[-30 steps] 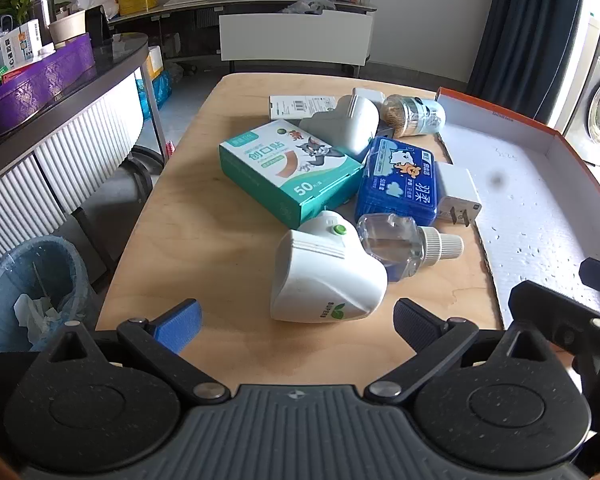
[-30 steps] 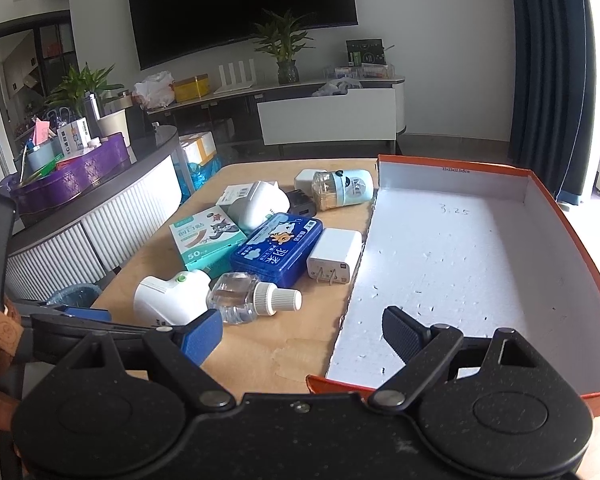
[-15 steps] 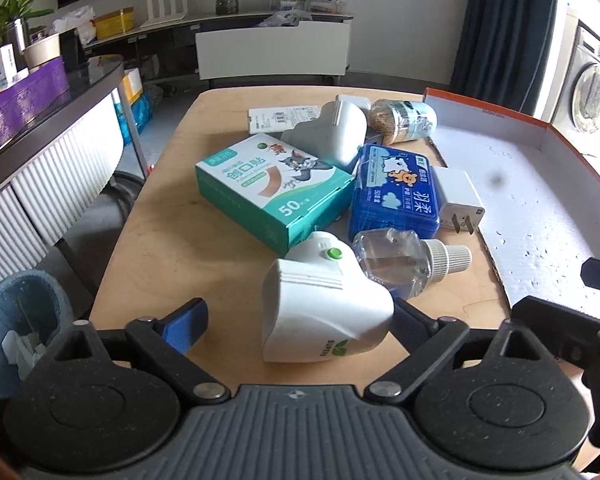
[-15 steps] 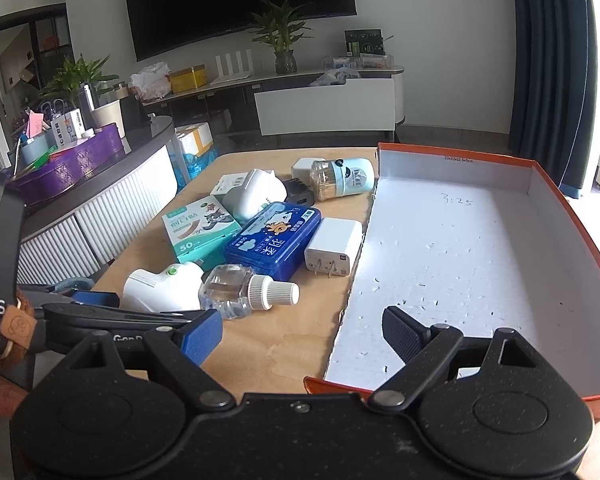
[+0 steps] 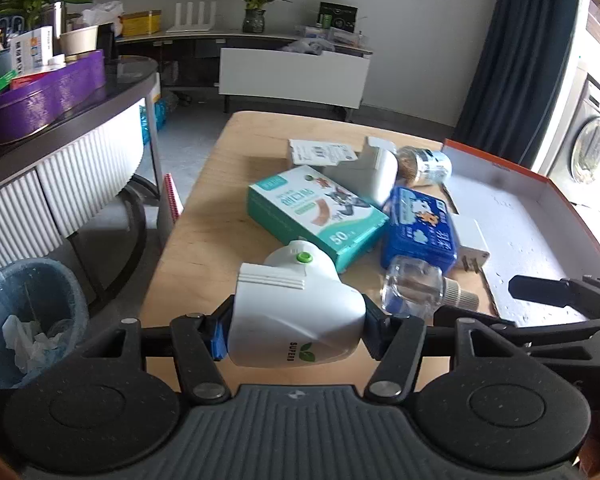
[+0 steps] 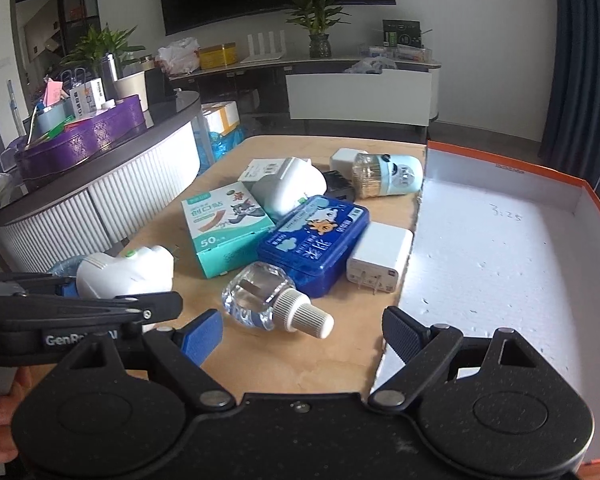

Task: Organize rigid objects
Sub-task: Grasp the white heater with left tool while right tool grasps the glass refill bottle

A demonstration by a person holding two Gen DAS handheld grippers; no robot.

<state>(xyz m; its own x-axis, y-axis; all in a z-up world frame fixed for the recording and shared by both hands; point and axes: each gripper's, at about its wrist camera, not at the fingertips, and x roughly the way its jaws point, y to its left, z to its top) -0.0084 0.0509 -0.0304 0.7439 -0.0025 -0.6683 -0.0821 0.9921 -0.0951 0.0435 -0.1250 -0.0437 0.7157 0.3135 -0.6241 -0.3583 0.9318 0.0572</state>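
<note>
My left gripper (image 5: 294, 332) is shut on a white plug-in heater with a green button (image 5: 296, 312), at the near edge of the wooden table; it also shows in the right wrist view (image 6: 124, 272). A clear refill bottle (image 6: 270, 300) lies just right of it. My right gripper (image 6: 300, 332) is open and empty, close behind the bottle. Beyond lie a teal plaster box (image 6: 224, 232), a blue tin (image 6: 314, 240), a white charger (image 6: 380, 264), a second white heater (image 6: 288, 188) and a toothpick jar (image 6: 388, 174). The orange-rimmed box (image 6: 500, 248) lies to the right, with nothing in it.
A wooden table (image 5: 204, 240) carries everything. A curved counter with a purple bin (image 5: 44, 92) stands left. A blue wastebasket (image 5: 28, 316) sits on the floor at near left. A white paper card (image 5: 320, 152) lies at the far side.
My left gripper moved forward around the white heater and closed on it. My right gripper moved left, toward the clear bottle, and stayed open.
</note>
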